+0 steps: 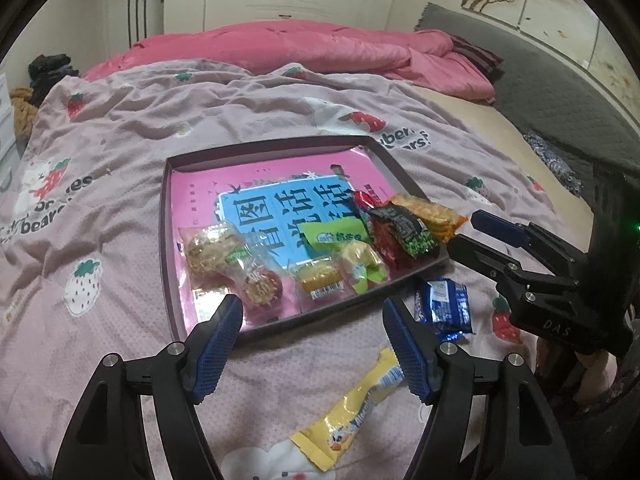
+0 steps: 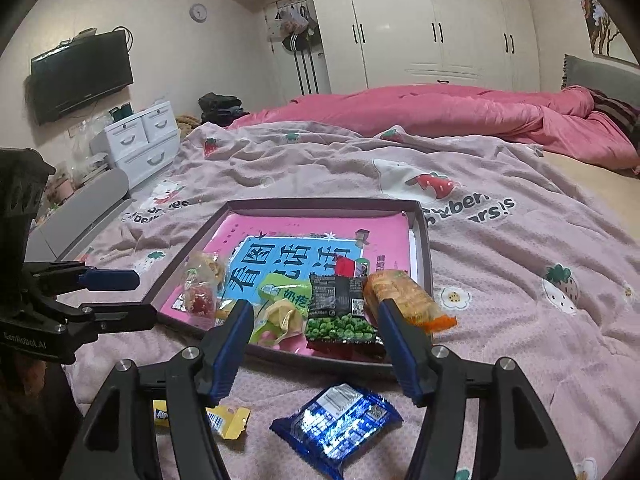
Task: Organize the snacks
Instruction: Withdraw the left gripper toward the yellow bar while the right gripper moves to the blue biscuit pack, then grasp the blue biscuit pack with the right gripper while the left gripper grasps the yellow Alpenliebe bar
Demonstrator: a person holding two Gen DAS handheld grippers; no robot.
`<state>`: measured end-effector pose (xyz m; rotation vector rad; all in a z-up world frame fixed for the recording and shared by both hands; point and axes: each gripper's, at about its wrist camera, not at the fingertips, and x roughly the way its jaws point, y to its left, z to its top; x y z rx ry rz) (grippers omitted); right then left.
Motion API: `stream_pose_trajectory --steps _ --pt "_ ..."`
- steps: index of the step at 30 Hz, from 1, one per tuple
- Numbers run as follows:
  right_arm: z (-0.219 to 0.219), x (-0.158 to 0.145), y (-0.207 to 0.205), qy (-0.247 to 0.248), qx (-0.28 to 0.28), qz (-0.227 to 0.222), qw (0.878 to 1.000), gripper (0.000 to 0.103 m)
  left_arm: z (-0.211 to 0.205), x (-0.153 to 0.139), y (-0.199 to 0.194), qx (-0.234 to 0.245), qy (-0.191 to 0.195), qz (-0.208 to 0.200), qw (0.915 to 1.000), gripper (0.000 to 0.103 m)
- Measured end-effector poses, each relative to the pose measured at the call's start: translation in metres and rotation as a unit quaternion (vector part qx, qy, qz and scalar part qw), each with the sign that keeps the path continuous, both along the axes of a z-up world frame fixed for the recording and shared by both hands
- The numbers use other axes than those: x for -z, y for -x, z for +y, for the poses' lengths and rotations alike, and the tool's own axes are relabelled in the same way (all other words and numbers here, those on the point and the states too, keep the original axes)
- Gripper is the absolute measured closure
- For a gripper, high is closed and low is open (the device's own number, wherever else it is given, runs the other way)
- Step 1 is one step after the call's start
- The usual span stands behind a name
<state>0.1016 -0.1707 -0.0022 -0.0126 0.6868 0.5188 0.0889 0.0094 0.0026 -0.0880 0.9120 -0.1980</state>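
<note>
While your left gripper [image 1: 312, 320] hangs open and empty over the tray's [image 1: 168, 240] near edge, the yellow packet [image 1: 352, 412] lies on the blanket just under its right finger. Your right gripper [image 2: 316, 316], also open and empty, has the blue packet [image 2: 336, 420] nearer. Only its view shows the television [image 2: 80, 74].

One shallow tray [image 1: 168, 216] lies ahead of my tongs, lined with one pink book [image 1: 224, 184]. Inside it I count about nine wrapped snacks (overlaps blur the tally), among them one green-pea packet [image 2: 340, 312] and one orange packet [image 2: 404, 296] toward 3 o'clock. Outside, at 6 o'clock, lie two: one blue packet [image 2: 340, 424] and one yellow packet [image 1: 352, 404].
</note>
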Motion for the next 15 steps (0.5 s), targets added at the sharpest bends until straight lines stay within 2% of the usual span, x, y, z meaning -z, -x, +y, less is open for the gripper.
stream_pose_trajectory --steps 15 --pt "-0.015 0.006 0.019 0.007 0.026 0.031 0.999 0.037 -0.018 0.015 0.015 0.036 -0.008 0.024 0.999 0.029"
